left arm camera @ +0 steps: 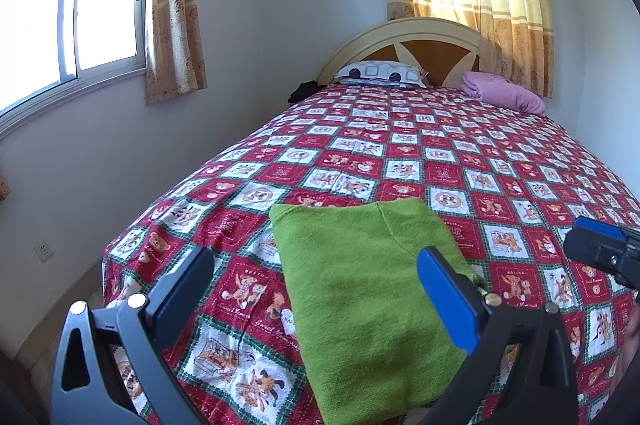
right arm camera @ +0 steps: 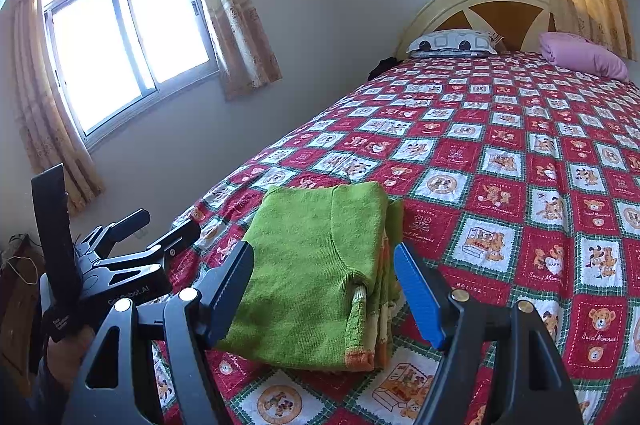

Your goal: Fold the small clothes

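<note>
Left claw and right claw side by side, angled downward, jaws wide apart.

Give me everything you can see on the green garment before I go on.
The green garment is a small knitted top, already folded into a compact stack lying flat on the patterned bedspread near the bed's foot. A sleeve is folded across its top; an orange-trimmed cuff and hem, with paler striped layers, show at its right-hand edge in the right wrist view. The cloth looks soft and fuzzy. Both the left gripper and right gripper stand open, framing it, and neither appears to touch it.
</note>
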Available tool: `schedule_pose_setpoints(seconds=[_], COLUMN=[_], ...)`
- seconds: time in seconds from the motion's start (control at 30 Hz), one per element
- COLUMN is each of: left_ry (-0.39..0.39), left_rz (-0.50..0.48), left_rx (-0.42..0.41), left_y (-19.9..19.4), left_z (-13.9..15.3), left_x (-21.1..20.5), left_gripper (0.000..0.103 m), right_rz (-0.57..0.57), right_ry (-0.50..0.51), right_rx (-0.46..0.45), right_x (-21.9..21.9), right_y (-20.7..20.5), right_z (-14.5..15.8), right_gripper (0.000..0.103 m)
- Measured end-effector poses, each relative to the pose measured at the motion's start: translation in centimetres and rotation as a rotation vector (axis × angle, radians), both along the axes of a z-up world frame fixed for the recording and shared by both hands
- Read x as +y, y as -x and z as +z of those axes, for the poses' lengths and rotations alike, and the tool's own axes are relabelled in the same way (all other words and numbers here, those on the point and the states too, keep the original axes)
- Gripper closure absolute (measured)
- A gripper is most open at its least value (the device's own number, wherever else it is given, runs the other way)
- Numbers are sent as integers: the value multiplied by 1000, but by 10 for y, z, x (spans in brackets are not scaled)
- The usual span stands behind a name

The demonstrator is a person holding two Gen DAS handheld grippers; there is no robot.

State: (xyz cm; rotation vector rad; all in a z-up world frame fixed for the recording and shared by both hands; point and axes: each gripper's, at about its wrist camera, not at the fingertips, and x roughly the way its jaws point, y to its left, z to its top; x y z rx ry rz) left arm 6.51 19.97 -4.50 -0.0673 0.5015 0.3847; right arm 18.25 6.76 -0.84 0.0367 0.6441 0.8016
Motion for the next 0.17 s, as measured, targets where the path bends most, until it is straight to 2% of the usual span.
schedule_pose_setpoints(seconds=[0.17], left_ry=[-16], left_rz=[4], left_rx=[-5], left_y=[1], left_z=[-2], left_x=[-1], left_gripper=[0], right_rz=[-1], right_ry=[3], right_rx=[5], right_x=[-1], right_y=[0], right_z=[-3], right_gripper=[30])
